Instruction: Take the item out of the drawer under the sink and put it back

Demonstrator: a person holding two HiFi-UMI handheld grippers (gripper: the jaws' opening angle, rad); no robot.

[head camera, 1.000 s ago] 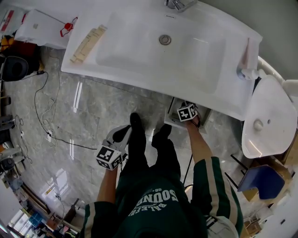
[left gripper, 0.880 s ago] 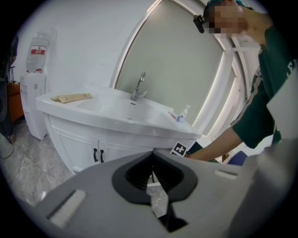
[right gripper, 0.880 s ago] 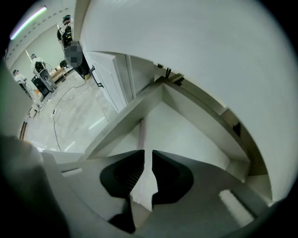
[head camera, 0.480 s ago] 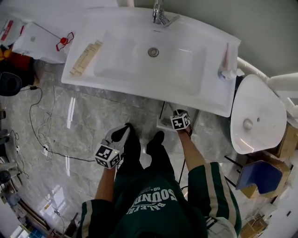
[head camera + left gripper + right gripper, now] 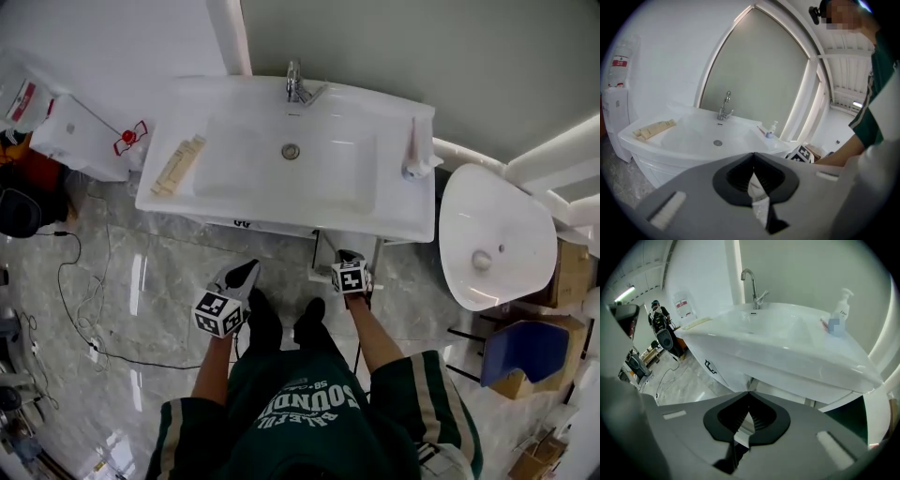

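Sink (image 5: 234,202) first: it is white, with a tap (image 5: 296,86) at the back, a soap bottle (image 5: 412,159) on its right rim and a tan pack (image 5: 178,164) on its left rim. Under it the drawer (image 5: 323,255) sticks out a little. I cannot see into it from any view, so I cannot tell if the item is inside. My right claw (image 5: 345,254) hangs just in front of the drawer. Its jaws have just snapped shut, and nothing is between them. My left claw (image 5: 250,266) is off to the left, over the floor (image 5: 141,281), apart from the drawer. Its jaws are pressed together too, with nothing in them.
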